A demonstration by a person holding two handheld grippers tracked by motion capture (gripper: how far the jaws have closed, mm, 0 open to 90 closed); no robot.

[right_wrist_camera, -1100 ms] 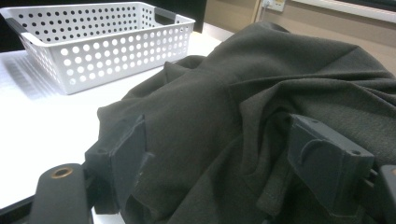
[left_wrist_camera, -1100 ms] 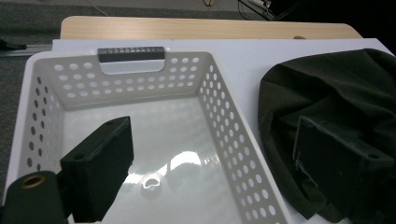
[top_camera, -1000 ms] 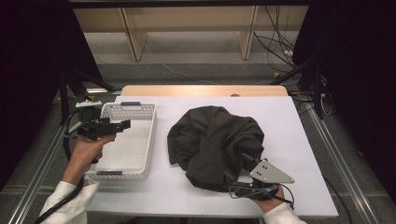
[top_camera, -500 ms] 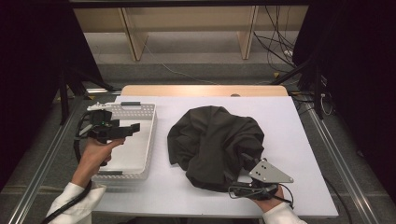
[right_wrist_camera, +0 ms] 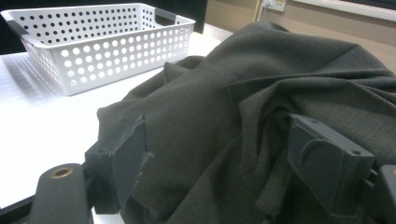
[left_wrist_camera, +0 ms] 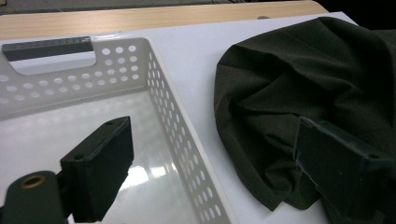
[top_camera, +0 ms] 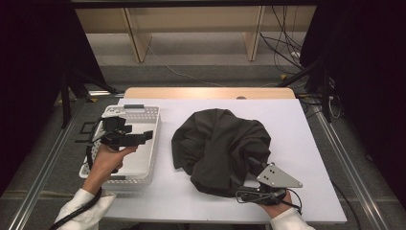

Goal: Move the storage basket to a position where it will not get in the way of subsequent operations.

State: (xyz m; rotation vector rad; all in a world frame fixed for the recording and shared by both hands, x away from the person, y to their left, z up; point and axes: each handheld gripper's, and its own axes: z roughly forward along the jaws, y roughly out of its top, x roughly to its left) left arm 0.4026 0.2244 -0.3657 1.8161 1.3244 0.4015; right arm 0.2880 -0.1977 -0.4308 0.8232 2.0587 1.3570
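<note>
The crumpled dark grey cloth [top_camera: 220, 148] lies mid-bench beside the white perforated plastic basket [top_camera: 148, 143]. Right gripper [right_wrist_camera: 233, 172] jaws stand apart around a fold; left gripper [top_camera: 125, 137], empty and wide, should approach the cloth's near edge low.

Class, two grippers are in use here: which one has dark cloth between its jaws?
The right gripper: its open jaws straddle the dark garment. The left gripper hovers over the white basket.

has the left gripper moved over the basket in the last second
Yes. The left gripper has shifted right in the high view, from the white basket's left rim to above its inside, jaws open toward the dark cloth.
</note>
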